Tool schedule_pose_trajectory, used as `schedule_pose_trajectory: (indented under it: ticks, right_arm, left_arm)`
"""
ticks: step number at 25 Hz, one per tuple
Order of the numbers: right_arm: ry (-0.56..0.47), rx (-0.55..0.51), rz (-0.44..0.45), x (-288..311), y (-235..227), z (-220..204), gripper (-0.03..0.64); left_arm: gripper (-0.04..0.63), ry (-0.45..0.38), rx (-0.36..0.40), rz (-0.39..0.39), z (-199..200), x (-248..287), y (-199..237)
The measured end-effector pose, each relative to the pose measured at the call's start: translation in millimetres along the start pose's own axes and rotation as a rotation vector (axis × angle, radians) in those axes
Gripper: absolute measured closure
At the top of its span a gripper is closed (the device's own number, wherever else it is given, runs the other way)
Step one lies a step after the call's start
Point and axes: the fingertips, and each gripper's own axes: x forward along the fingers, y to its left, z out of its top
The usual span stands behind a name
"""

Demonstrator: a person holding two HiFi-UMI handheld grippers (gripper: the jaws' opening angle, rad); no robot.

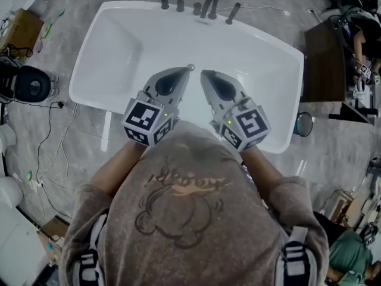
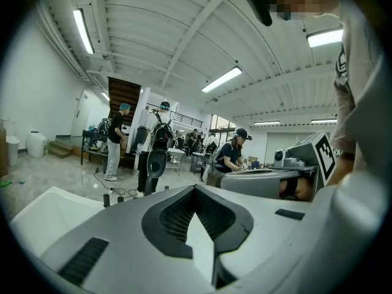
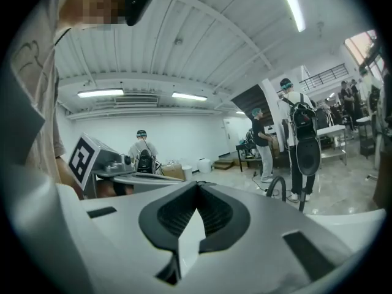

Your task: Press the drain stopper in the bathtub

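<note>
- Head view shows the left claw (image 1: 186,71) and the right claw (image 1: 204,74) held side by side over the white bathtub (image 1: 137,14), their noses angled in toward each other but apart.
- Left gripper view: the left claw's jaws are pressed together at the tips, with nothing between them. It looks level out across the room, with the tub's rim low at the left.
- Right gripper view: the right claw is likewise pressed together and empty, also aimed level over the tub.
- The drain stopper (image 1: 190,67), a small grey round knob, sits on the tub floor about mid-basin. From above, the left claw's nose lies just beside it. I cannot tell from here whether they touch.
- The taps and spout (image 1: 209,6) stand in a row on the far rim, well apart from both claws.
- The basin around the stopper is bare white on all sides. The near rim runs under the person's forearms.
- Outside the tub, cables (image 1: 53,154) trail across the grey floor (image 1: 89,159) at the left.
- A dark cabinet (image 1: 324,70) stands close to the tub's right end.
</note>
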Motion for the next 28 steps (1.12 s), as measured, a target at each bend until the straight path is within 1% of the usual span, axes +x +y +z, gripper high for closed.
schedule_pose_trajectory:
  ticks: [4,9,11,15,28]
  right_arm:
    - [-0.046,-0.05,0.027,-6.3,3.1,0.4,0.617]
    - [-0.092,-0.046,0.064,-14.8,6.9,2.0,0.617]
    - [-0.112,-0.052,0.085,-21.3,11.1,4.1,0.617]
    - [-0.132,-0.072,0.131,-31.0,20.9,8.6,0.617]
    - [-0.133,-0.057,0.182,-41.9,28.2,7.6,0.617]
  left_arm:
    - [0.594,-0.033,0.038,-0.018,4.2,-0.3,-2.3]
    - [0.594,-0.068,0.101,-0.06,8.0,-5.3,-13.5]
    - [0.594,-0.082,0.101,-0.084,8.5,-9.7,-21.5]
    - [0.594,-0.09,0.112,-0.105,5.2,-18.2,-30.3]
    - [0.594,-0.09,0.111,-0.106,2.9,-22.5,-28.3]
